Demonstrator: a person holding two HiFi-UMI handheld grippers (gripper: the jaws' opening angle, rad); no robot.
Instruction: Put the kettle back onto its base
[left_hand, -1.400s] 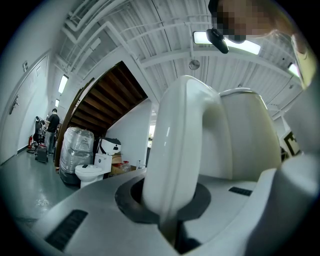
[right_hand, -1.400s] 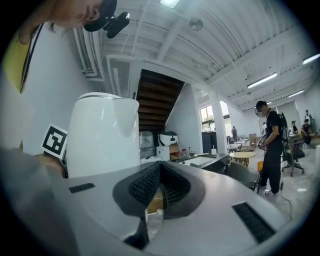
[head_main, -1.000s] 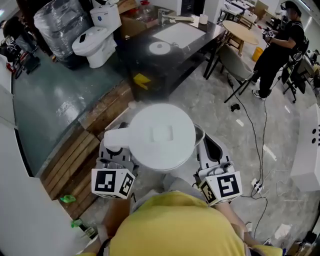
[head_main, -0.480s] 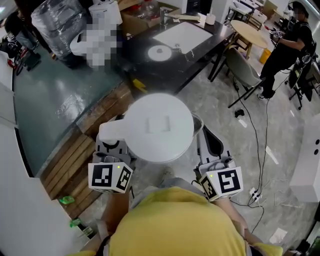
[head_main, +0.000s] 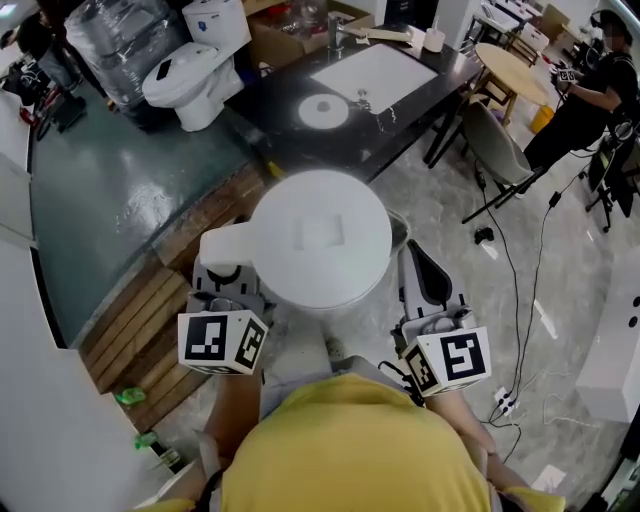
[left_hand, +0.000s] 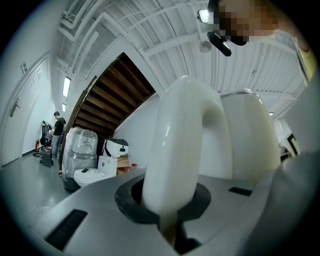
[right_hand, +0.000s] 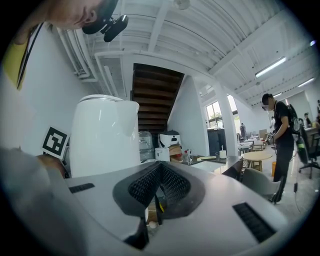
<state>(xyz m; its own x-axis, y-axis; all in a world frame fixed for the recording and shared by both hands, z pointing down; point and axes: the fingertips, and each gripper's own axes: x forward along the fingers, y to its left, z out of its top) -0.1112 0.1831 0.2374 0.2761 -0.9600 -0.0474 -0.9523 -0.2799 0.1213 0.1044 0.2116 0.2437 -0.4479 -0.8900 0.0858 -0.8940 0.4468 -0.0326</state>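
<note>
Kettle (head_main: 320, 250) fills the middle of the head view: white, round, its lid facing up at us, well apart from its base (head_main: 322, 112). We find that base as a white disc on the dark surface (head_main: 400, 112) in the upper middle of the frame, beside a white sheet (head_main: 375, 72). The left hand-held gripper (head_main: 225, 275) sits at the kettle's lower left, and in the left gripper view we see its jaws clamped on the kettle's handle (left_hand: 180, 150), which rises as a thick white loop straight out from between the dark pads. The right hand-held gripper (head_main: 425, 290) lies just beside the kettle at the lower right of the head view. In the right gripper view we see its ribbed pads (right_hand: 172, 185) drawn together with nothing between them, and the kettle body stands to the left of that frame. We also make out a white toilet (head_main: 190, 60) at the upper left, wooden slats (head_main: 150, 320) at the left, and a person (head_main: 590, 100) in black at the upper right.
</note>
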